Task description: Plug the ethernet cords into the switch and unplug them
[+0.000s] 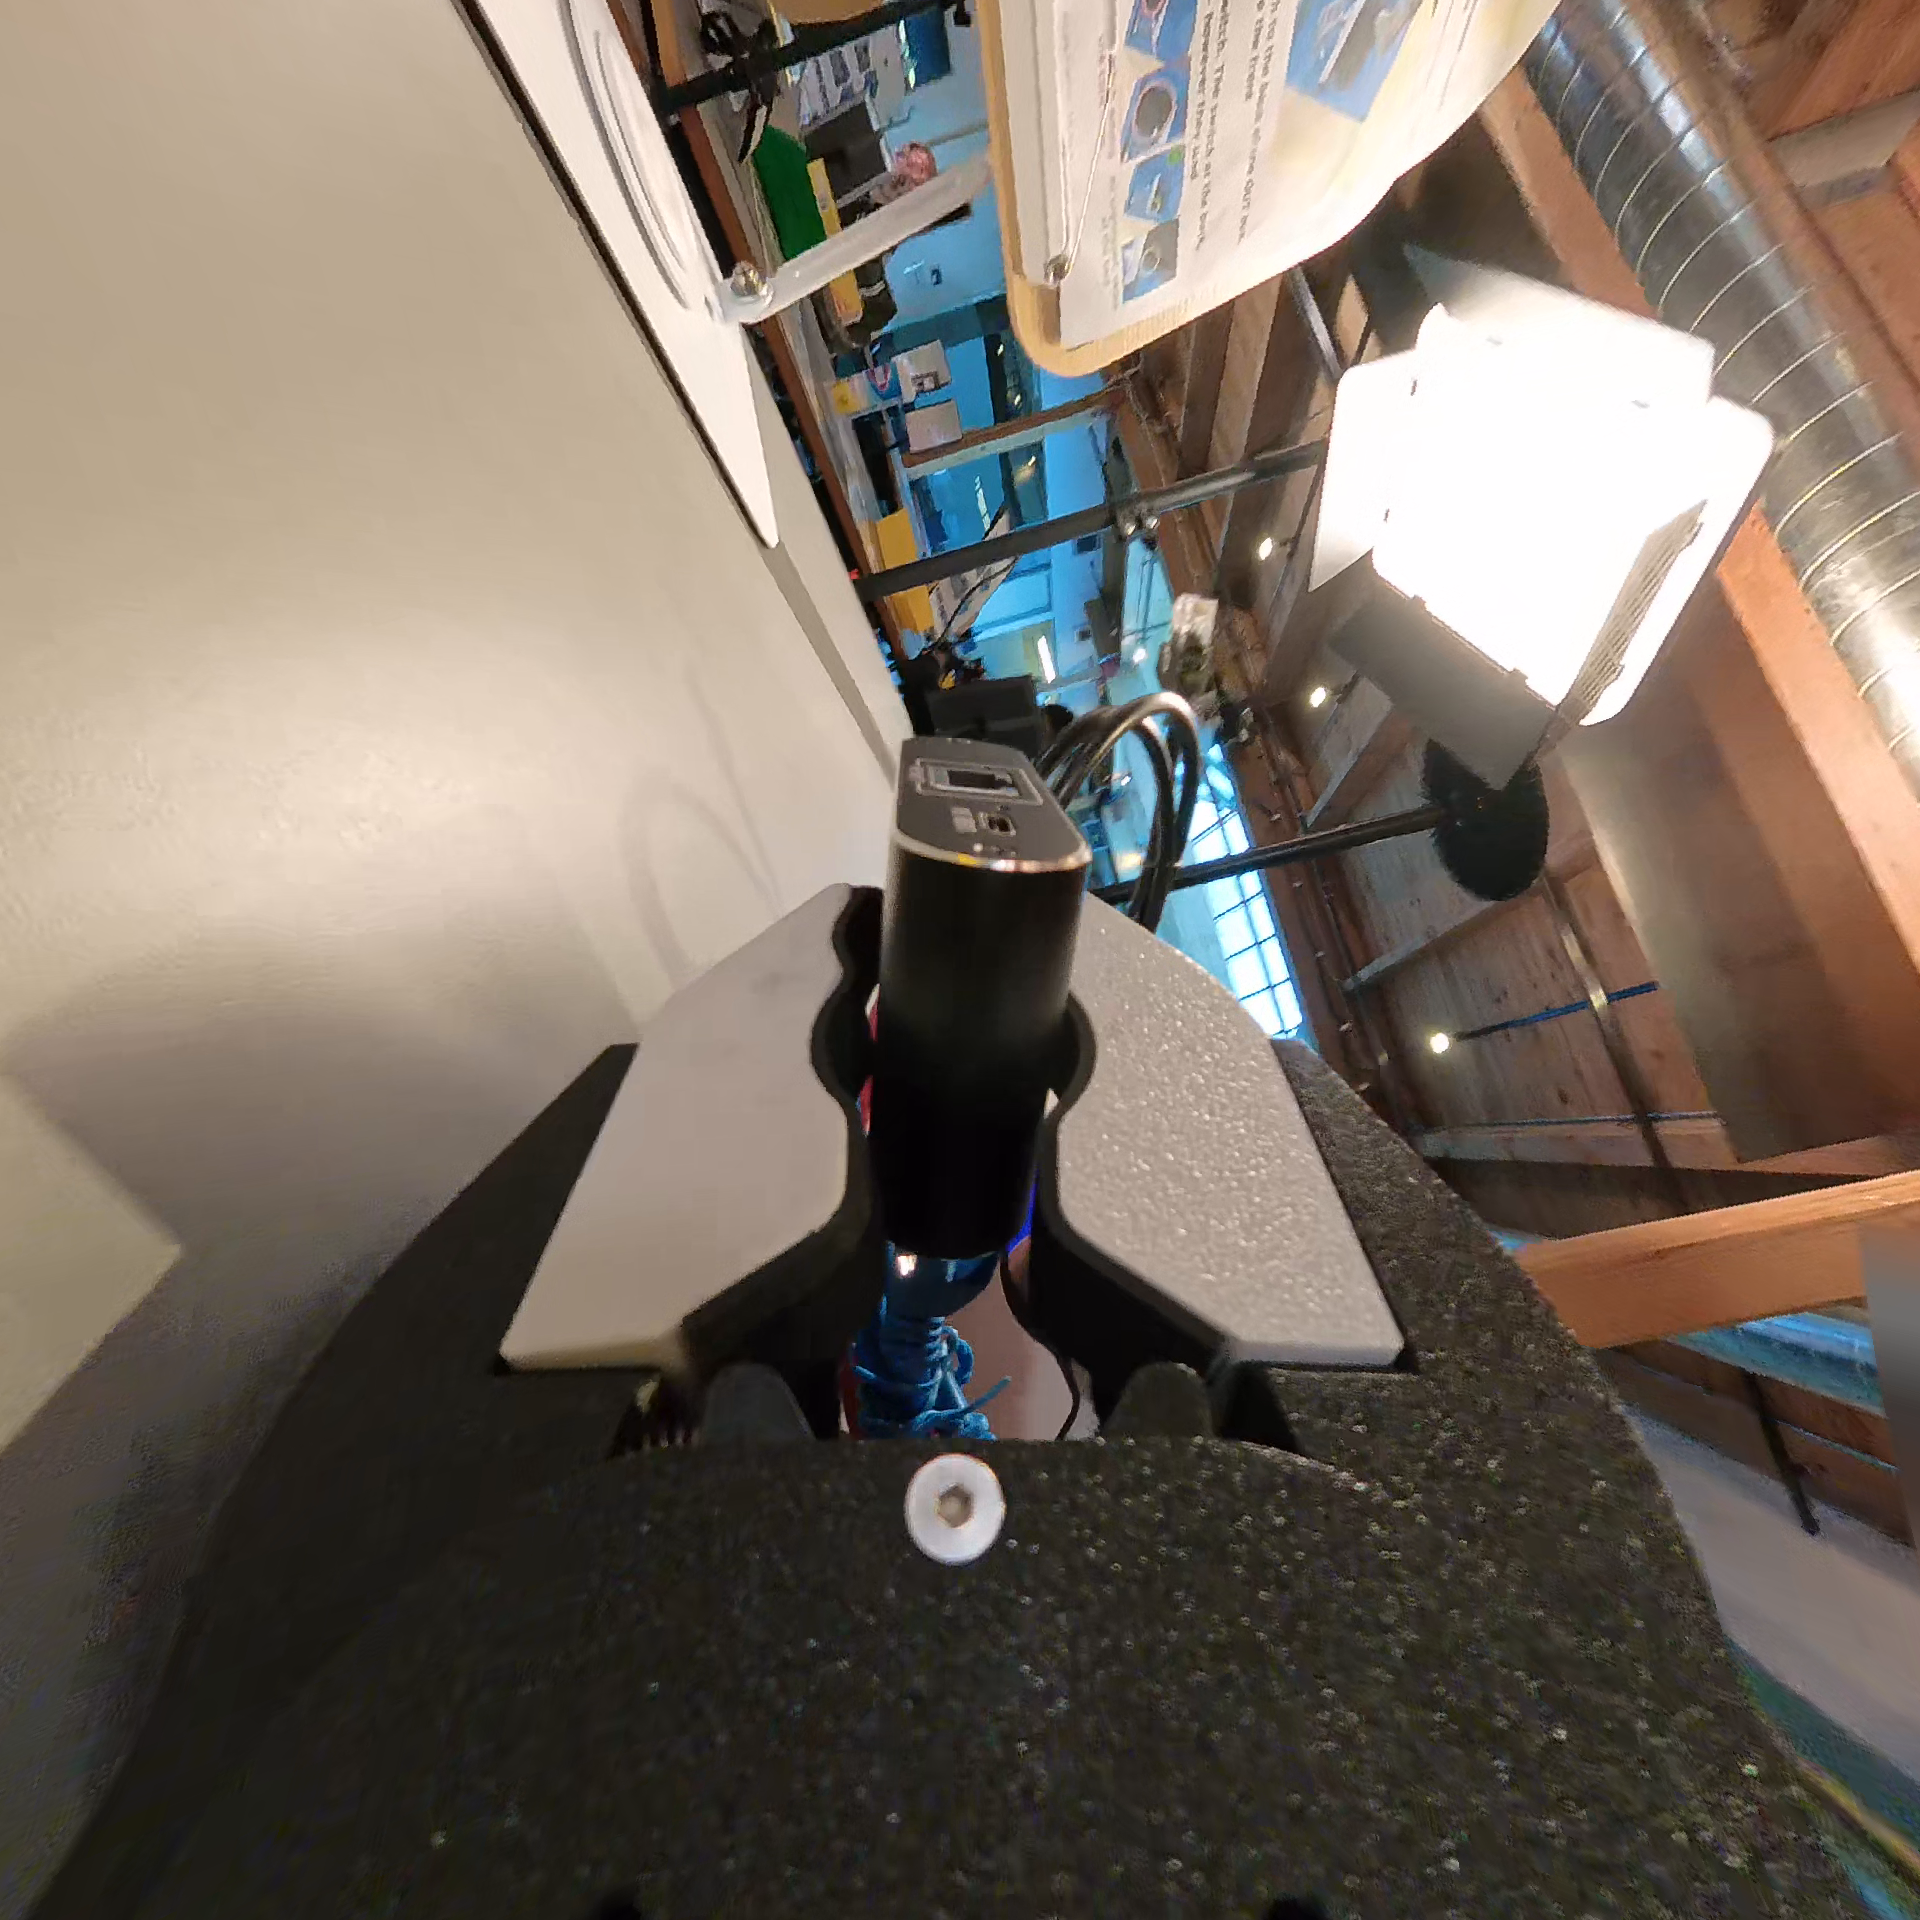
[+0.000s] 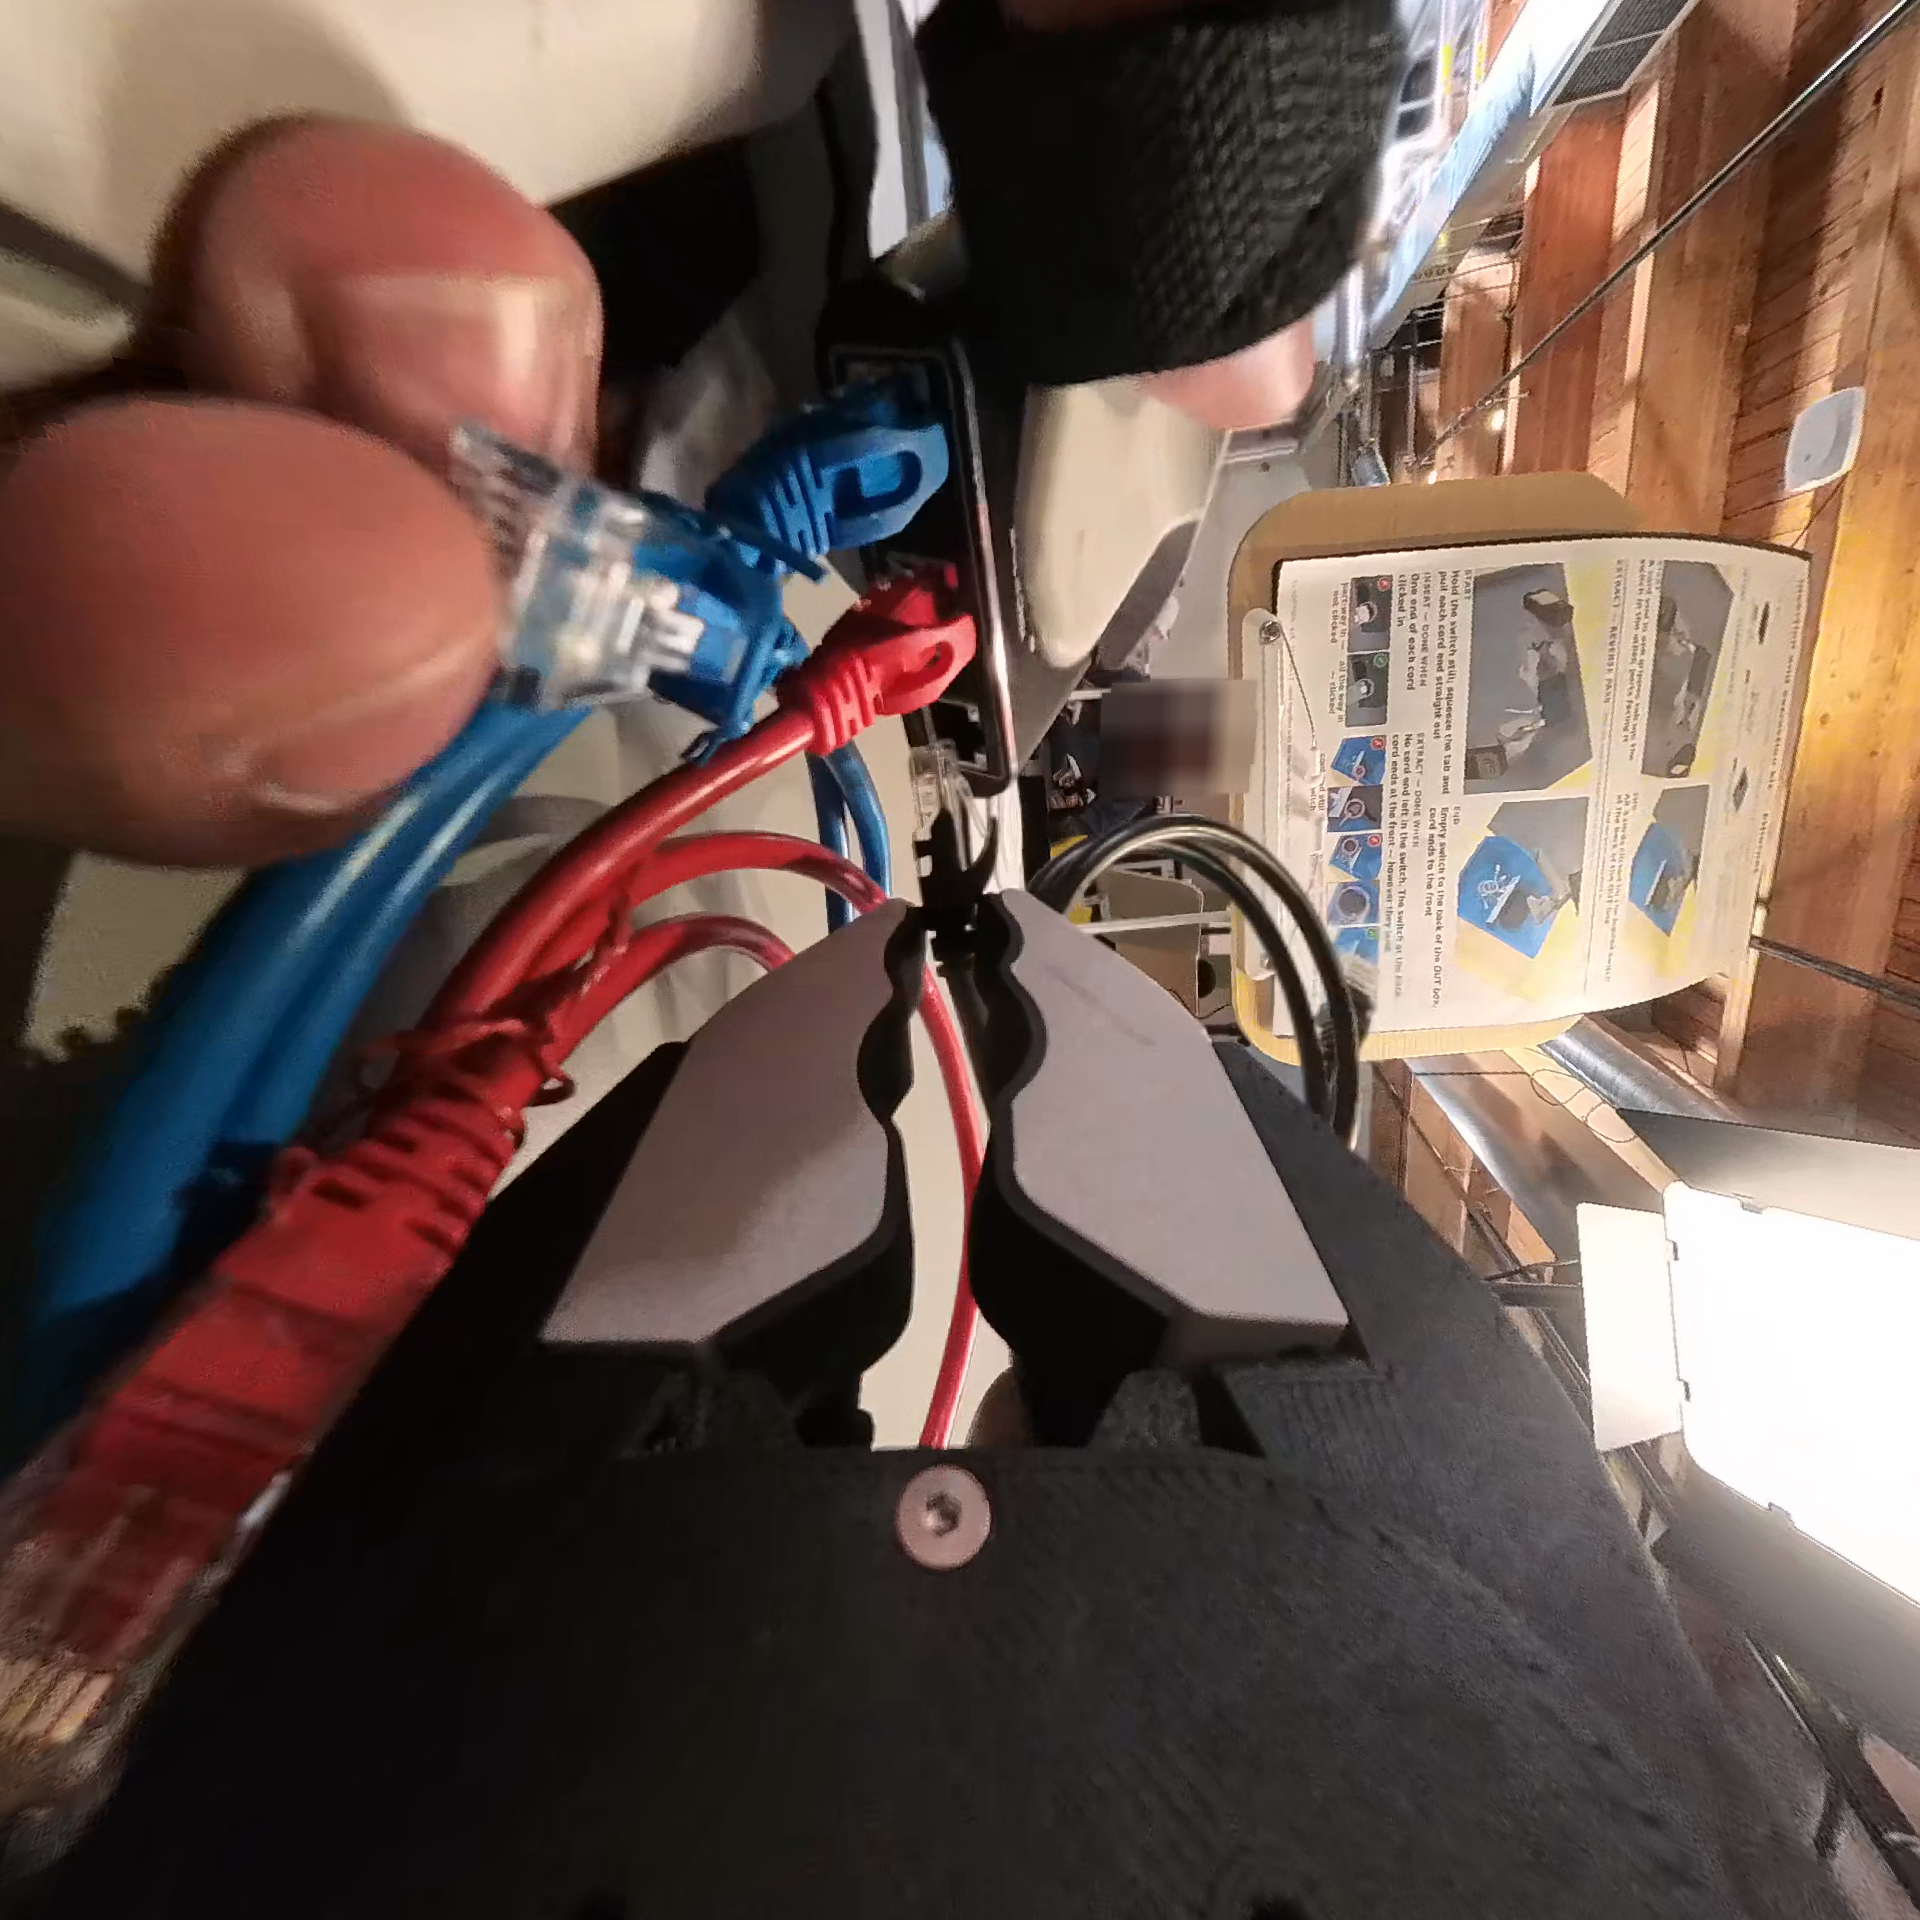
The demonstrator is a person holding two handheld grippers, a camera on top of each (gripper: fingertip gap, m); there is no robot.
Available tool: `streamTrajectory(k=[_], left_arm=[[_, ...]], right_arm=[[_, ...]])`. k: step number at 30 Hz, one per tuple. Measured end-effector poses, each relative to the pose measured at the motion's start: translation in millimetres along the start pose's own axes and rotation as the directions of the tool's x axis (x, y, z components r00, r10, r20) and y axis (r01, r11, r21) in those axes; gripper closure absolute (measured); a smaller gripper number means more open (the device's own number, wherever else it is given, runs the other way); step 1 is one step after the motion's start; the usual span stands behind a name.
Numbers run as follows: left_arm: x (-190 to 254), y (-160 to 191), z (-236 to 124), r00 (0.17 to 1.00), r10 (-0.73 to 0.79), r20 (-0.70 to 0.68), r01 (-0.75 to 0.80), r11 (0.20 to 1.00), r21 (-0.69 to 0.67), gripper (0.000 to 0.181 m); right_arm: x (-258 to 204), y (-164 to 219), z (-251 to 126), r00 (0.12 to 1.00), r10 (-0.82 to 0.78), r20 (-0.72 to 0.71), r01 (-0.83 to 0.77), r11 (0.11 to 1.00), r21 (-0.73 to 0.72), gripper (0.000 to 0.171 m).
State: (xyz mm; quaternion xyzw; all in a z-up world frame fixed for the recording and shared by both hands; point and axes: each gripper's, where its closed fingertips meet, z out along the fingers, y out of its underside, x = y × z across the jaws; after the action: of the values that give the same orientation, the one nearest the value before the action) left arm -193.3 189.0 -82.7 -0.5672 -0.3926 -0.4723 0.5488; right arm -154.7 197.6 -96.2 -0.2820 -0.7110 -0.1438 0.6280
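Beside plugged blue cord (image 2: 842, 483) & red cord (image 2: 883, 665), right gripper (image 2: 951, 925) jaws pinch black cord (image 2: 948, 862); left gripper (image 1: 966, 1039) clamps switch (image 1: 971, 935).

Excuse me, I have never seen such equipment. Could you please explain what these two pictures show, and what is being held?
A person holds two hand-operated grippers, each with a camera looking along its two grey fingers. In the left wrist view, the left gripper clamps a black box-shaped network switch, lifted off the pale table. In the right wrist view, the right gripper pinches a thin black cord at the switch. A blue cord's plug and a red cord's plug sit in the switch. Bare fingers hold a loose blue cord's clear plug.
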Motion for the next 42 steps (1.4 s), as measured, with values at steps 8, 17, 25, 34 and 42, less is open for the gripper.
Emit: streamTrajectory(k=[8,17,25,34,42], left_arm=[[-0.8,-0.5,0.5,0.996,-0.075,-0.046,0.076,0.997,0.022,0.152],[-1.3,-2.0,-0.8,0.998,-0.052,-0.033,0.054,0.997,0.053,0.152],[-1.7,-2.6,-1.7,0.998,-0.05,-0.028,0.052,0.997,0.063,0.152],[-1.7,-1.5,-2.3,1.0,-0.023,-0.012,0.024,0.998,0.058,0.151],[-1.7,-0.1,-1.9,1.0,-0.016,-0.01,0.017,0.999,0.038,0.151]], right_arm=[[1.1,-2.2,-2.4,1.0,0.004,-0.006,-0.004,1.0,-0.002,0.162],[-3.2,-7.7,-4.3,0.999,-0.033,0.015,0.033,0.999,0.006,0.161],[-7.5,-12.7,-5.7,0.993,-0.115,0.028,0.114,0.993,0.03,0.159],[-11.0,-13.4,-5.5,0.996,-0.07,0.058,0.067,0.996,0.052,0.158],[-19.6,-7.5,-1.8,0.931,0.269,0.245,-0.293,0.954,0.065,0.153]])
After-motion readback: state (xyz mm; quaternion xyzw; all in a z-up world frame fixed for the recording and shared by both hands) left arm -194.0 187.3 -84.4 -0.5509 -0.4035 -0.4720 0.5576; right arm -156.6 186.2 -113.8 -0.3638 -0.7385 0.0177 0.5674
